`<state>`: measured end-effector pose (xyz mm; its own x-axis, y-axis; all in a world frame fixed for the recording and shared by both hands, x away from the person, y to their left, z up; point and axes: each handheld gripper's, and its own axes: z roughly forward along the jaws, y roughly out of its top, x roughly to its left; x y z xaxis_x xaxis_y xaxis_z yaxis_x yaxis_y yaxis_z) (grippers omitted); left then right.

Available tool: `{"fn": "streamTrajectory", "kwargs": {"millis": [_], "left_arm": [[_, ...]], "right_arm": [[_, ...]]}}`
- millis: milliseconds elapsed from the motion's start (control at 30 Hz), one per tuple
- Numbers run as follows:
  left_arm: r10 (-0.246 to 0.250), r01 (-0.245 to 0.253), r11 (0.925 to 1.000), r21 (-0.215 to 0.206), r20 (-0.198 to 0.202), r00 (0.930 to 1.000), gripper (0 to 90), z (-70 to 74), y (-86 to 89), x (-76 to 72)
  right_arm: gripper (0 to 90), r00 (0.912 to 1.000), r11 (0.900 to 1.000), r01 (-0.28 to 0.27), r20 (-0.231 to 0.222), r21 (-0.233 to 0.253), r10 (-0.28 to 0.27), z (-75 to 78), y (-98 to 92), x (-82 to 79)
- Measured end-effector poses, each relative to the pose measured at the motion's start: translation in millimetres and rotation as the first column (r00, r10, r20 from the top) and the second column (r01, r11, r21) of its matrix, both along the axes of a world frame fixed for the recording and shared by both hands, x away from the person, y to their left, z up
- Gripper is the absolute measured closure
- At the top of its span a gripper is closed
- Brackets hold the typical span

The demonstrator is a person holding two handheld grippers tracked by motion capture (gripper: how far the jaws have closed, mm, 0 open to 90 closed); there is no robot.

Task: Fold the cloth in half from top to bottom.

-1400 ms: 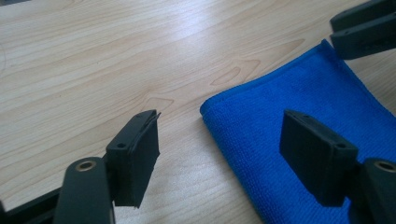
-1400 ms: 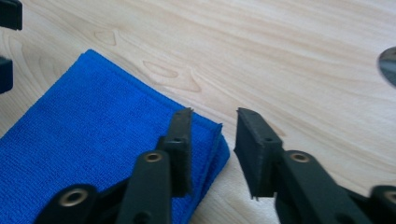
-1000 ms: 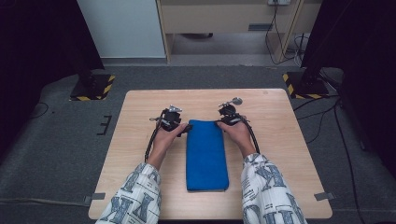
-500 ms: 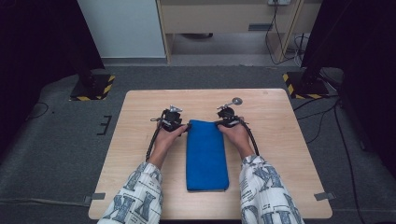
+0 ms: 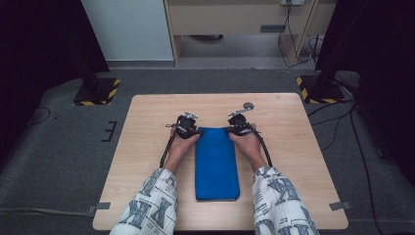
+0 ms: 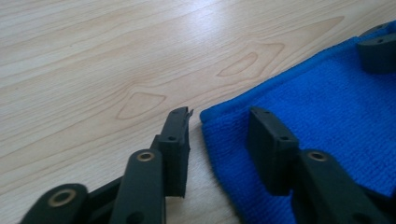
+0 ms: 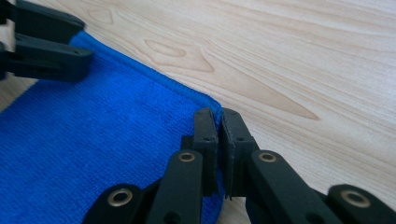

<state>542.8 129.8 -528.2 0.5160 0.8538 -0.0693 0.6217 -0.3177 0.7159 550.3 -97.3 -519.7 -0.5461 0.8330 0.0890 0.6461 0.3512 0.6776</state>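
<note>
A blue towel, folded into a long strip, lies lengthwise in the middle of the wooden table. My left gripper is at its far left corner. In the left gripper view it stands open, one jaw on the bare wood and the other over the towel. My right gripper is at the far right corner. In the right gripper view it is shut on the hem of the towel at that corner. Each gripper view shows the other gripper's jaws across the cloth.
A small round metal disc lies on the table just beyond the right gripper. Stands with yellow-black striped bases flank the table's far corners on the grey floor. Cables run at the right.
The right gripper has edged slightly left onto the towel's far right corner. The left gripper and the towel have hardly moved.
</note>
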Motion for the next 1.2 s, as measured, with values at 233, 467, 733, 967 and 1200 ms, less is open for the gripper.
{"fn": "streamTrajectory", "kwargs": {"millis": [233,467,733,967,1200], "left_arm": [[-0.013,0.013,0.9998,-0.014,-0.003,0.9999,71.1,-1.4,-5.7,-0.3],[-0.037,0.038,0.9985,-0.039,0.031,0.9989,86.3,5.3,-7.0,-3.5],[-0.031,0.036,0.9982,-0.049,0.093,0.9952,86.5,30.6,-7.8,-13.0],[-0.031,0.042,0.9969,-0.067,0.155,0.9874,86.5,56.1,-7.1,-20.4],[-0.033,0.046,0.9965,-0.070,0.177,0.9837,86.6,69.3,-6.8,-19.2]], "right_arm": [[86.4,0.9999,1.000,-0.002,0.012,0.027,0.002,7.6,-4.8,-3.2],[86.5,0.9994,0.999,-0.013,0.031,0.048,0.012,14.6,-5.8,-7.8],[86.5,0.9978,0.996,-0.006,0.067,0.091,0.000,30.7,-12.5,-13.4],[86.5,0.9951,0.990,-0.001,0.098,0.141,-0.013,49.0,-20.1,-18.6],[86.4,0.9920,0.987,-0.010,0.126,0.160,-0.010,61.6,-22.7,-18.8]]}}
